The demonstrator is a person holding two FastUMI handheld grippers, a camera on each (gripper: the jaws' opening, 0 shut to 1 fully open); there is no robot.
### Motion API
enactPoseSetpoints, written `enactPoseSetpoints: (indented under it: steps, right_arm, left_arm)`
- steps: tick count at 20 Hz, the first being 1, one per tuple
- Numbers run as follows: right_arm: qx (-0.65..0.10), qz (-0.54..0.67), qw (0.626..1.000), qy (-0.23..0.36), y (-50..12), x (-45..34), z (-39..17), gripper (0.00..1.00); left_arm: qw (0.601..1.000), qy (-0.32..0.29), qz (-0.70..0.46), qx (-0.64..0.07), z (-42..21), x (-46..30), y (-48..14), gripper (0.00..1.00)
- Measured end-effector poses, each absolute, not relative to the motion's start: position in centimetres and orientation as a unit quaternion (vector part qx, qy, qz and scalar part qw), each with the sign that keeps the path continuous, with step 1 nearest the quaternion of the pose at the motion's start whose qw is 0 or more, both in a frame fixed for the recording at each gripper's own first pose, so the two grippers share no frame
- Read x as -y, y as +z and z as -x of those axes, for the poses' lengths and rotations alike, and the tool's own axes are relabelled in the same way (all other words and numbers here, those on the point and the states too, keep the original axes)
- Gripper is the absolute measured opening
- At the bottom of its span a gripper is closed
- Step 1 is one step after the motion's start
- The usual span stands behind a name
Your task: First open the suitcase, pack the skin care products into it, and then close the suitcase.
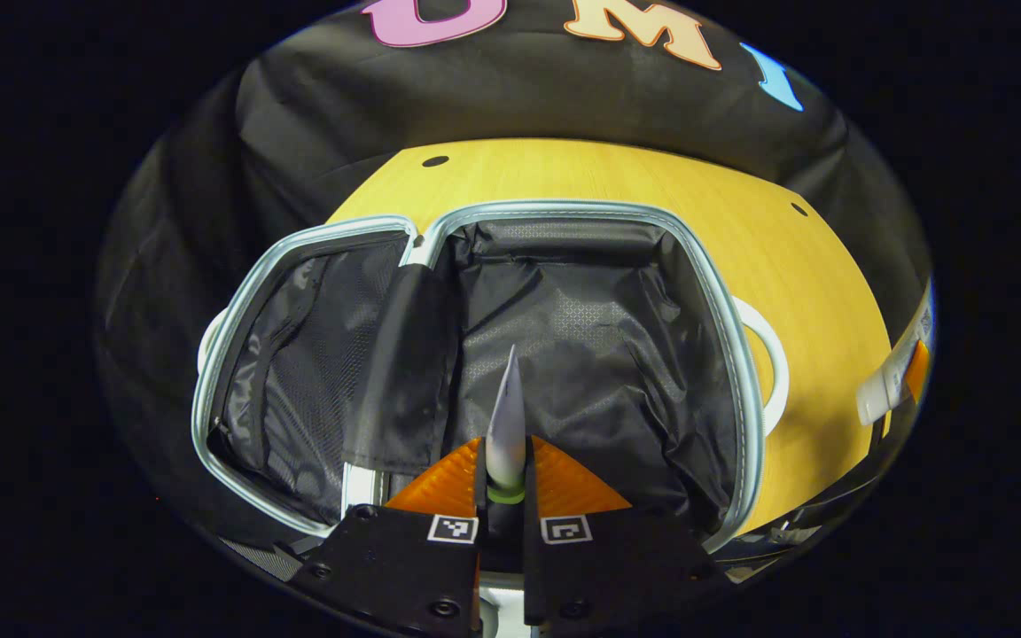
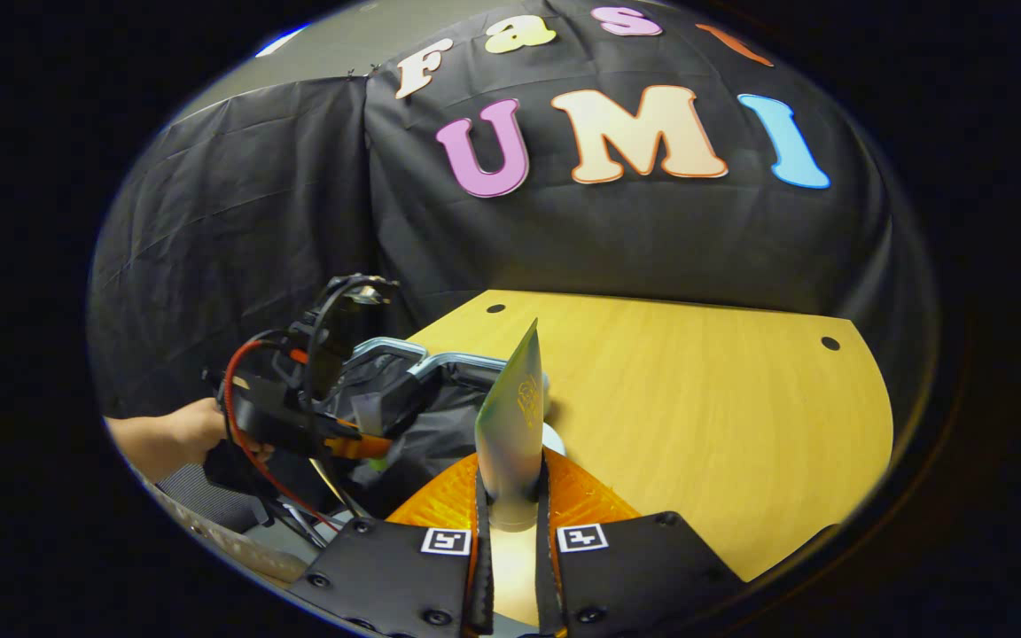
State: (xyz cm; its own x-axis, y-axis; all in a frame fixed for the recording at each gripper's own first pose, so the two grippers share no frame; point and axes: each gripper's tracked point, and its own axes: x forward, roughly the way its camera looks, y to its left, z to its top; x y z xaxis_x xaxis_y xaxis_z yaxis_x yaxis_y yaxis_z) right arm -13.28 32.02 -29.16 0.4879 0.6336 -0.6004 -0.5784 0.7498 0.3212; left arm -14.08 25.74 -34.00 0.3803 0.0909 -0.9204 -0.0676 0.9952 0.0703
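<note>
The suitcase [image 1: 723,301] lies open on the wooden table, its black lining showing in both halves. In the left gripper view my left gripper [image 1: 505,470] is shut on a white tube with a green cap [image 1: 507,416], held above the right half of the case. In the right gripper view my right gripper [image 2: 510,496] is shut on a silver-green tube [image 2: 512,416], raised over the table to the right of the suitcase [image 2: 440,363]. There the left gripper [image 2: 369,443] and the hand [image 2: 165,439] holding it hover over the case.
The wooden table [image 2: 697,425] stretches wide to the right of the suitcase. A white tube with an orange end [image 1: 896,372] shows at the far right edge of the left gripper view. Black cloth walls stand behind the table.
</note>
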Motion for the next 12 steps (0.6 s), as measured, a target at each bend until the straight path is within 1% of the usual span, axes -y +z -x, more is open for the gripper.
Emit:
enactPoseSetpoints:
  steps: [3, 7, 8, 9, 10, 11, 12]
  right_arm:
    - [-0.387, -0.048, 0.849, 0.357, -29.9, -36.1, 14.0, 0.21]
    - [-0.427, -0.044, 0.831, 0.354, -32.2, -40.1, 15.4, 0.21]
    - [-0.440, -0.039, 0.828, 0.345, -32.9, -40.6, 15.5, 0.17]
    - [-0.454, -0.038, 0.824, 0.337, -33.9, -41.0, 16.0, 0.21]
    - [-0.471, -0.040, 0.819, 0.326, -34.8, -41.3, 16.3, 0.21]
    - [-0.488, -0.043, 0.812, 0.316, -35.8, -41.6, 16.8, 0.21]
    - [-0.505, -0.044, 0.806, 0.306, -36.7, -41.9, 17.3, 0.21]
  left_arm:
    - [0.827, 0.020, -0.004, -0.562, 13.4, -26.0, -35.3, 0.13]
    - [0.831, -0.021, -0.001, -0.556, 11.9, -26.4, -36.1, 0.19]
    - [0.832, -0.030, 0.003, -0.554, 11.6, -26.4, -36.1, 0.18]
    - [0.833, -0.039, 0.007, -0.551, 11.3, -26.2, -35.9, 0.24]
    - [0.838, -0.047, 0.013, -0.544, 10.9, -26.1, -35.5, 0.29]
    - [0.844, -0.060, 0.019, -0.532, 10.4, -25.8, -34.8, 0.40]
    - [0.851, -0.069, 0.020, -0.520, 10.0, -25.8, -33.9, 0.48]
